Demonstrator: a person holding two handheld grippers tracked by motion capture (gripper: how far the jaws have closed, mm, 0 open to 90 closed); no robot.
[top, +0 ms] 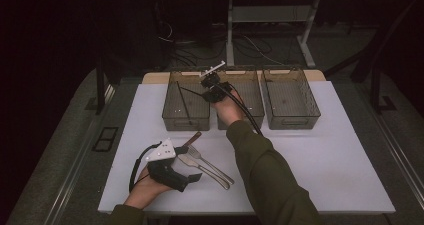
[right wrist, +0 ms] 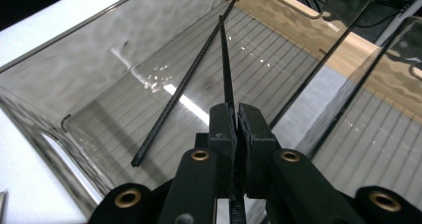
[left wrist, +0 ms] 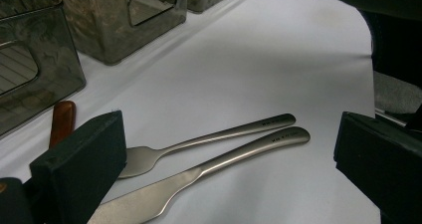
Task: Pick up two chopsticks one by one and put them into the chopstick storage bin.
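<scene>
One black chopstick (right wrist: 225,59) clamped in the right tool (right wrist: 237,115), over the left bin (right wrist: 89,74).

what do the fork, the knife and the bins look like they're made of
Fork and knife: apparently brushed metal, likely stainless steel, given the dull silver sheen and soft highlights. Bins: smoky see-through plastic, since the ribbed floor and the table show through the walls; glare suggests a glossy finish.
</scene>
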